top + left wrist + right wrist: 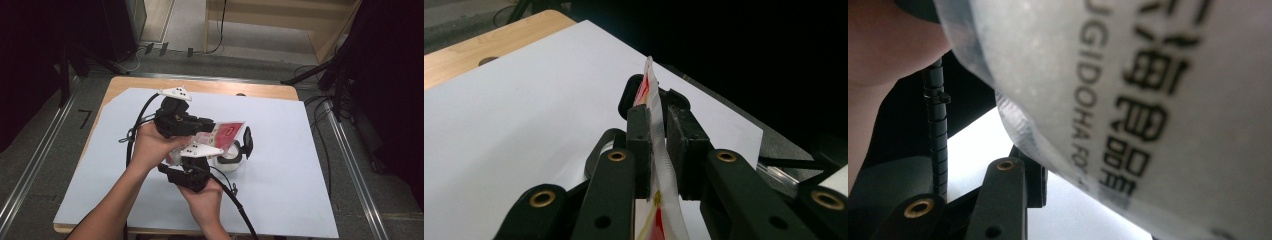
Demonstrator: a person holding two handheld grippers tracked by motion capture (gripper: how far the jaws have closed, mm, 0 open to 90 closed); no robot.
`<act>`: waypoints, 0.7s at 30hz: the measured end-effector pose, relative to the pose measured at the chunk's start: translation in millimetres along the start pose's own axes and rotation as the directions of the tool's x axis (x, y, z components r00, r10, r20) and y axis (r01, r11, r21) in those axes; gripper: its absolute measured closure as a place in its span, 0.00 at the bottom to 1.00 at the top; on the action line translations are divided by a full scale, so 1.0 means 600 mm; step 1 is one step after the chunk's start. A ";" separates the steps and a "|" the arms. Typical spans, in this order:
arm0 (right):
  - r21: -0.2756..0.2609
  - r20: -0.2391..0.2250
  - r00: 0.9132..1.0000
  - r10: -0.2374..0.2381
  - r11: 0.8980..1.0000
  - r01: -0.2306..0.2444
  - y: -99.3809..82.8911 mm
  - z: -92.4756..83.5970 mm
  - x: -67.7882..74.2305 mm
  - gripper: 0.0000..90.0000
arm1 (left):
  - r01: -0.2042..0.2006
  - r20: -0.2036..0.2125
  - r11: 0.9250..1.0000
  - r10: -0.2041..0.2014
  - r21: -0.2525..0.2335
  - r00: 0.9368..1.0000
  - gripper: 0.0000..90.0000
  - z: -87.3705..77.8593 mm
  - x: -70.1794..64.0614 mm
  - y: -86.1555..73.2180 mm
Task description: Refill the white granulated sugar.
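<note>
A red and white printed packet (227, 131) is held up above the middle of the table. My left gripper (210, 125) reaches in from the left, and its jaws are shut on the packet's thin sealed edge (655, 100), which stands upright between the pads. My right gripper (239, 150) sits just below and in front, held in the person's right hand. One of its fingers (1008, 195) shows at the bottom left, while the packet's white printed back (1148, 100) hangs right before that camera and hides the other jaw. A white round object (230, 161) lies at its jaw tips.
A large white sheet (280, 190) covers the wooden table (150, 82). Black cables (240, 205) trail from both grippers toward the front edge. Dark stands and cables ring the table on the floor.
</note>
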State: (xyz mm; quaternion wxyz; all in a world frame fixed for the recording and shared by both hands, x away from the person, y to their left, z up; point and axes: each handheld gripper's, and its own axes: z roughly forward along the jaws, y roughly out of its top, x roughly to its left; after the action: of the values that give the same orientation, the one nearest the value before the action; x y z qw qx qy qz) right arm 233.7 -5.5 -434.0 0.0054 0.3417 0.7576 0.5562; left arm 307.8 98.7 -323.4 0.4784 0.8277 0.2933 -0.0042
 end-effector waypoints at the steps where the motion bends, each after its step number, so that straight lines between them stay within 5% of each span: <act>1: -0.001 -0.002 1.000 0.000 1.000 0.000 0.000 0.000 0.000 0.71 | 0.002 0.000 1.000 -0.002 0.001 1.000 0.89 -0.001 0.000 0.000; 21: 0.000 -0.011 1.000 -0.002 1.000 0.002 0.004 -0.004 0.002 0.70 | -0.005 -0.015 1.000 0.005 0.008 1.000 0.92 -0.002 -0.004 0.004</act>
State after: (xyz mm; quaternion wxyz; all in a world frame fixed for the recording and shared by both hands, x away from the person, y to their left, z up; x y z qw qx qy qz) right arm 232.9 -6.6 -430.7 0.0019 0.3379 0.7578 0.5582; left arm 306.8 97.8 -320.3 0.4729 0.8302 0.2951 0.0020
